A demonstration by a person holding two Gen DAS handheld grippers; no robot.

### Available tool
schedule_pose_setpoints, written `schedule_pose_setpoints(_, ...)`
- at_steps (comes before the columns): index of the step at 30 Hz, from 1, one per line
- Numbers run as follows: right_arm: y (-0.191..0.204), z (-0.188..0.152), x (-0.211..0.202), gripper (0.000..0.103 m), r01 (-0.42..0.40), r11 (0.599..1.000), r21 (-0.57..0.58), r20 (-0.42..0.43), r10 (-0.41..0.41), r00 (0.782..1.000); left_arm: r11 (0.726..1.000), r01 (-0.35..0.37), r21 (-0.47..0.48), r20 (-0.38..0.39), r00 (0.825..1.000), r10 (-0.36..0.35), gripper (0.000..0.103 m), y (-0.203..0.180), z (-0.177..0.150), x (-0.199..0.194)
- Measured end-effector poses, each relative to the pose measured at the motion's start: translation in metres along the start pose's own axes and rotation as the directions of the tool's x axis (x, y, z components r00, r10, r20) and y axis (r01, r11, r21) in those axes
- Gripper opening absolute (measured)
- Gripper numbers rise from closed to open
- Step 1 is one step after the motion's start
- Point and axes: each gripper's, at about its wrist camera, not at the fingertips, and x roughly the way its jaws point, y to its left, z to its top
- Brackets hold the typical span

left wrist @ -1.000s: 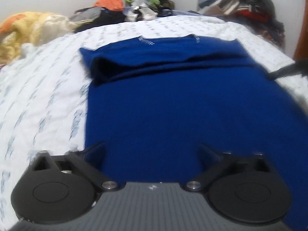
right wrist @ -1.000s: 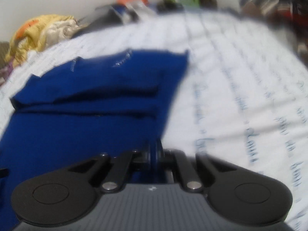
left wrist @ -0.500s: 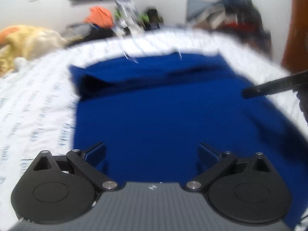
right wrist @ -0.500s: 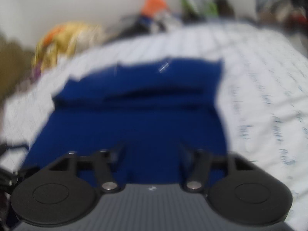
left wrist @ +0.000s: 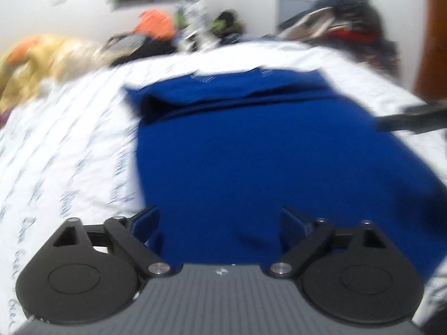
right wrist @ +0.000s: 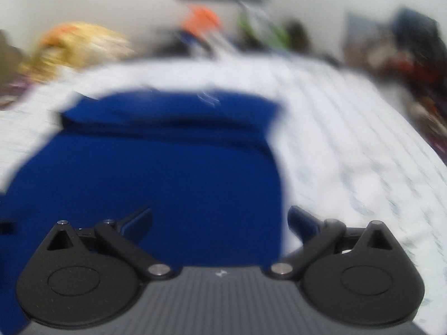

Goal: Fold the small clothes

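Note:
A dark blue shirt lies flat on the white printed bedsheet, its far end folded over on itself. My left gripper hovers over the shirt's near left part, jaws wide but closing, nothing between the pads. In the right wrist view the shirt fills the left half. My right gripper is over its near right edge, jaws opening, gripping no cloth. That right edge runs just inside the right finger. The right gripper's dark finger shows at the left view's right edge.
A yellow blanket lies at the far left of the bed. Piles of clothes line the far edge by the wall, with a darker heap at the far right. A brown door stands at the right. Bare sheet lies right of the shirt.
My right gripper went from shut on the shirt's blue edge to wide open and let it go, shifting left over the shirt. Both views tilted up; a wall picture came into sight.

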Motion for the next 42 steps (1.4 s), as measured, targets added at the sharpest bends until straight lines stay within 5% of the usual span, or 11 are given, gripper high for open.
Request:
schedule_pose_setpoints(3,0.04,-0.011,0.006,0.103,-0.133,0.985,-0.109,-0.064,0.126,0.99,0.997,0.056,0.05,-0.053,0.997,-0.053,0.098,-0.019,-0.013,0.001)
schedule_pose_setpoints(5,0.053,-0.034,0.019,0.103,-0.141,0.973,-0.184,-0.15,0.114,0.982,0.998,0.061,0.032,-0.072,0.996,-0.058,0.103,-0.018,-0.025,0.002)
schedule_pose_setpoints(8,0.023,-0.068,0.01,0.103,-0.166,0.975,-0.147,-0.072,0.157,0.985,0.999,0.046,0.019,-0.081,0.996,-0.044,0.103,-0.004,-0.036,-0.014)
schedule_pose_setpoints(15,-0.003,-0.084,-0.03,0.103,-0.14,0.987,-0.077,-0.159,0.127,0.979,0.991,0.013,-0.134,-0.121,0.992,-0.029,0.101,0.028,-0.059,-0.052)
schedule_pose_setpoints(23,0.013,-0.06,-0.084,0.103,-0.178,0.982,0.064,-0.082,0.183,0.98,0.891,0.076,-0.447,-0.129,0.981,-0.148,0.094,0.071,-0.059,-0.071)
schedule_pose_setpoints(25,0.025,-0.057,-0.072,0.103,-0.183,0.983,0.02,-0.104,0.184,0.977,0.876,0.109,-0.469,-0.138,0.971,-0.195,0.072,0.07,-0.052,-0.069)
schedule_pose_setpoints(30,0.042,-0.069,-0.048,0.103,-0.121,0.989,-0.083,-0.197,0.103,0.975,0.912,0.068,-0.405,-0.2,0.967,-0.161,0.034,0.057,-0.043,-0.069)
schedule_pose_setpoints(32,0.036,-0.071,-0.058,0.103,-0.119,0.991,-0.055,-0.175,0.108,0.979,0.894,0.061,-0.443,-0.211,0.962,-0.17,0.027,0.064,-0.045,-0.071)
schedule_pose_setpoints(36,-0.016,-0.074,-0.083,0.103,-0.104,0.983,0.148,-0.173,0.129,0.976,0.841,0.101,-0.532,-0.212,0.945,-0.247,0.034,0.078,-0.053,-0.075)
schedule_pose_setpoints(40,-0.084,-0.088,-0.092,0.103,-0.24,0.83,0.503,-0.207,0.385,0.899,0.767,0.207,-0.608,-0.164,0.912,-0.376,0.075,0.086,-0.057,-0.071)
schedule_pose_setpoints(42,-0.099,-0.093,-0.095,0.103,-0.272,0.778,0.566,-0.189,0.444,0.876,0.712,0.26,-0.652,-0.134,0.885,-0.446,0.081,0.089,-0.06,-0.067)
